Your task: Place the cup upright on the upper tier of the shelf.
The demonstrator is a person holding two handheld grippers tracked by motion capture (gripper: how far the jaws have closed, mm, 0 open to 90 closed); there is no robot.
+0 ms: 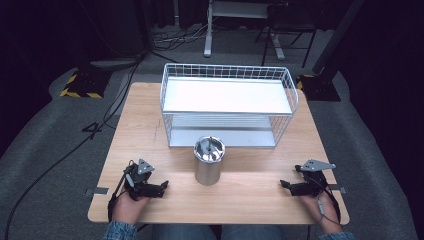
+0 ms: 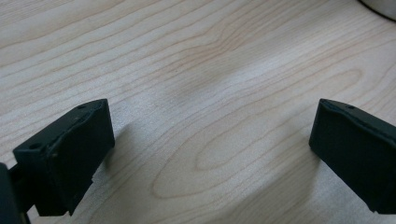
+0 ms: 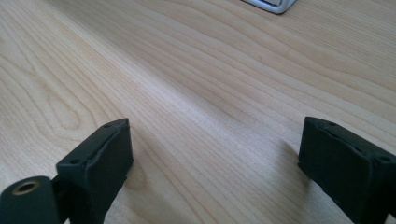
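The wooden table [image 1: 150,125] carried a white wire shelf rack [image 1: 227,105] at its far side, both tiers bare. Just in front of the rack, near the middle, stood a lidded steel canister [image 1: 208,160], upright and untouched. The left hand-held gripper [image 1: 162,187] rested low at the near left, well apart from the canister, its jaws spread wide over bare wood. The right hand-held gripper [image 1: 284,184] sat at the near right, jaws likewise parted and holding nothing. To my eye, nothing had been started: the canister remained to be grasped and, likely, shelved.
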